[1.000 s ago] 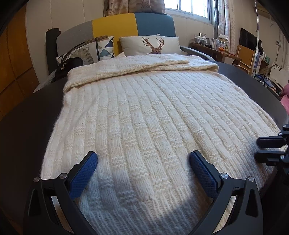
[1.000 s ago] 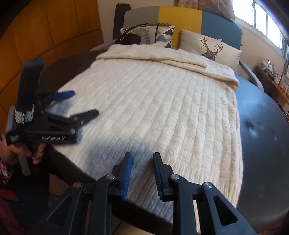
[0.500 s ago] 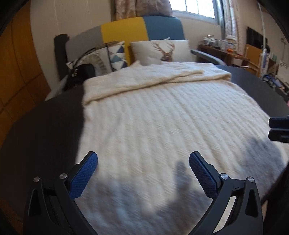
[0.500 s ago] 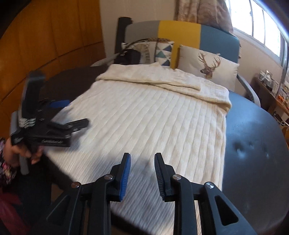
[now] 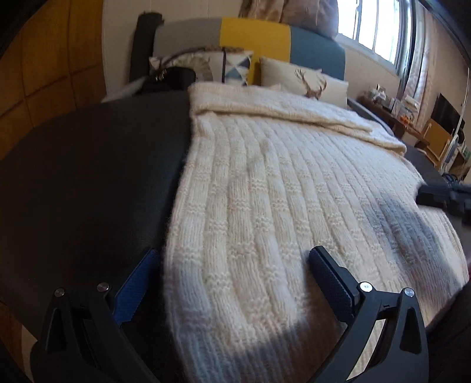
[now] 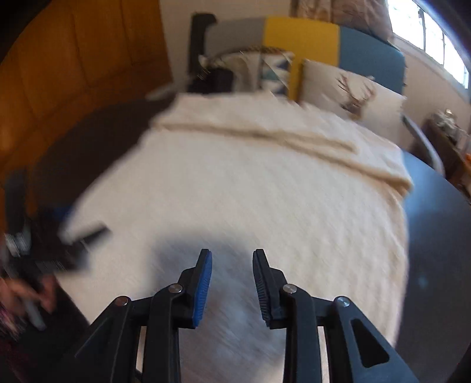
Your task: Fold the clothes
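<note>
A dark round table (image 5: 88, 176) lies under and ahead of the hand-held gripper. Past its far edge stands a sofa (image 5: 253, 38) with a grey, yellow and blue back. On the sofa sit a deer pillow (image 5: 309, 81), a pillow with triangles (image 5: 235, 63) and a black bag (image 5: 169, 79). Far off to the right is a window (image 5: 374, 26). To the left is a wooden wall (image 5: 50, 59).

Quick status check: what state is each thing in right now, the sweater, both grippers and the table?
Sweater: spread flat on the table, far end folded over, near edge untouched.
Left gripper: jaws wide open, over the sweater's near left edge, holding nothing.
Right gripper: jaws open with a narrower gap, over the sweater, holding nothing; view blurred.
Table: dark top, bare left of the sweater.
</note>
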Available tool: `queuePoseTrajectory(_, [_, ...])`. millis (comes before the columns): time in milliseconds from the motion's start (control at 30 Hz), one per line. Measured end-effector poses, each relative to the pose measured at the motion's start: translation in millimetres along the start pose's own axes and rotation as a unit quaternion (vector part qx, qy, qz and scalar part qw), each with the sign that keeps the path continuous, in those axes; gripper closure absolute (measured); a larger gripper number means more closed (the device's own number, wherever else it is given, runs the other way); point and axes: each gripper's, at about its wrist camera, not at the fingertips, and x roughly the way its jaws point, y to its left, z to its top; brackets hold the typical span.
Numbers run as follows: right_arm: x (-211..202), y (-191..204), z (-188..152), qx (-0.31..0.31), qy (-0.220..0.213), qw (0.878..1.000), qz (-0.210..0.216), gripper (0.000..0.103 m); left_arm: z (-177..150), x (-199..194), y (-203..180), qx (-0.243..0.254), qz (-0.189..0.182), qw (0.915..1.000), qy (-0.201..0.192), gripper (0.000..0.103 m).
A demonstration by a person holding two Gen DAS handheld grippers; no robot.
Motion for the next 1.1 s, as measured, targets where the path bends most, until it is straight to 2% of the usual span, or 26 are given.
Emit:
queuePoseTrajectory(133, [29.2,50.7,54.7,-0.040,-0.027,0.998,0.034,0.075,-0.1,-0.4,0.9,-0.004,-0.009,0.9999,-0.012,0.000])
queuePoseTrajectory(233, [64.0,78.7,81.7,-0.064,-0.025,0.998,0.009,0.084,-0.8,-0.3,0.5,0.000,-0.013,0.9996,-0.026,0.000])
queuePoseTrajectory(467, [135.1,77.7,95.2,-0.033,0.046,0.998,0.029,0.085,-2.2,-0.1,-0.6,0.001,-0.013,0.9991,-0.040,0.000])
queuePoseTrajectory(500, [132.1,77.0,91.0,-0.030,0.034,0.998,0.033,0.085,-2.1,-0.2,-0.8,0.001,-0.013,0.9991,-0.041,0.000])
queuePoseTrajectory(667, [114.4,85.6,77.6,-0.077,0.032,0.996,0.041,0.084,-1.1,0.5,-1.3,-0.001,-0.012,0.9990,-0.044,0.000])
queuePoseTrajectory(767, [113.1,82.0,86.8,-0.050,0.010,0.996,0.077,0.084,-1.0,0.0,-1.8,-0.001,-0.011,0.9990,-0.044,0.000])
queuePoseTrajectory(900, [147.4,93.6,99.4,-0.049,0.045,0.992,0.103,0.083,-2.1,-1.6,-2.3,0.000,-0.010,0.9989,-0.045,0.000])
queuePoseTrajectory(967, [153.3,101.1,102.9,-0.060,0.032,0.992,0.106,0.082,-1.9,-1.4,-2.5,0.000,-0.010,0.9989,-0.045,0.000])
queuePoseTrajectory(1033, [152.1,107.1,108.6,-0.080,0.037,0.991,0.097,0.079,-2.3,-2.3,-2.9,-0.001,-0.011,0.9989,-0.046,0.000])
queuePoseTrajectory(1100, [144.1,107.4,115.1,-0.086,0.019,0.991,0.105,0.080,-3.0,-3.1,-3.5,-0.001,-0.010,0.9988,-0.047,0.000])
